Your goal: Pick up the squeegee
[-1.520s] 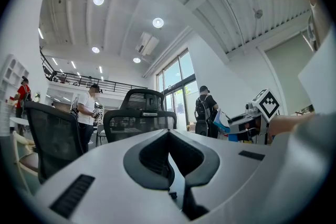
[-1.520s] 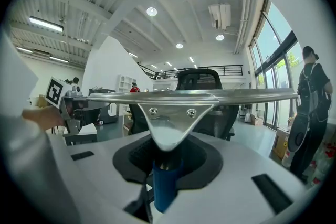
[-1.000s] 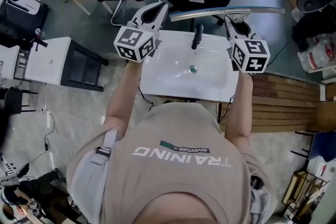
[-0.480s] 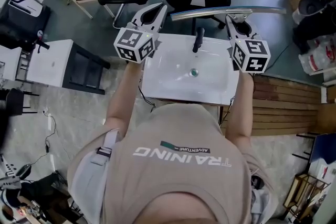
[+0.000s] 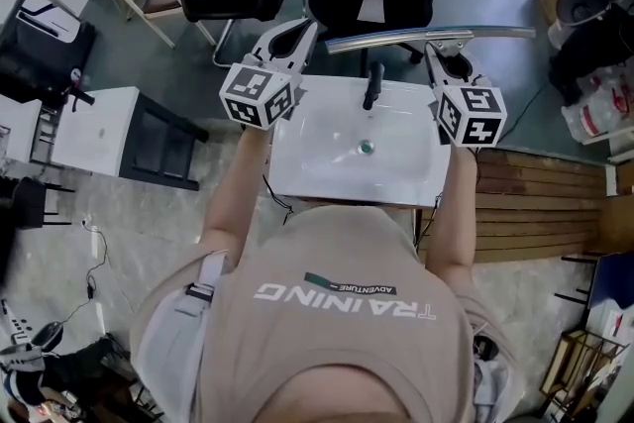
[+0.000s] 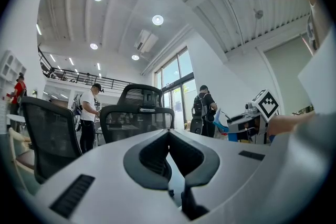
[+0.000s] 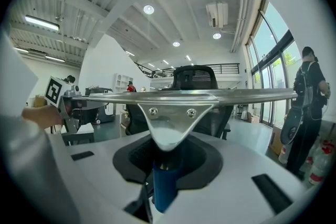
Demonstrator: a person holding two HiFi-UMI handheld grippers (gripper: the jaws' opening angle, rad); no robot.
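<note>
Calling this one basically done: my right gripper (image 5: 443, 54) is pinching the squeegee (image 5: 426, 37) by its blue handle, and the long metal blade is hanging in the air past the back edge of the white sink (image 5: 297, 168), touching nothing that I can see. All that's left, I'm guessing, is keeping the grip steady and carrying it wherever it's going.

My left gripper (image 5: 287, 40) is hovering by the sink's back left corner with its jaws pressed together and nothing between them.

The head view is giving me the layout: sink, black faucet (image 5: 372, 84), both grippers, metal blade running sideways. It isn't showing me the actual grip, though. The right gripper view is doing that, with the blue handle (image 7: 164, 186) sitting between the jaws. The left gripper view is confirming the empty jaws.
</note>
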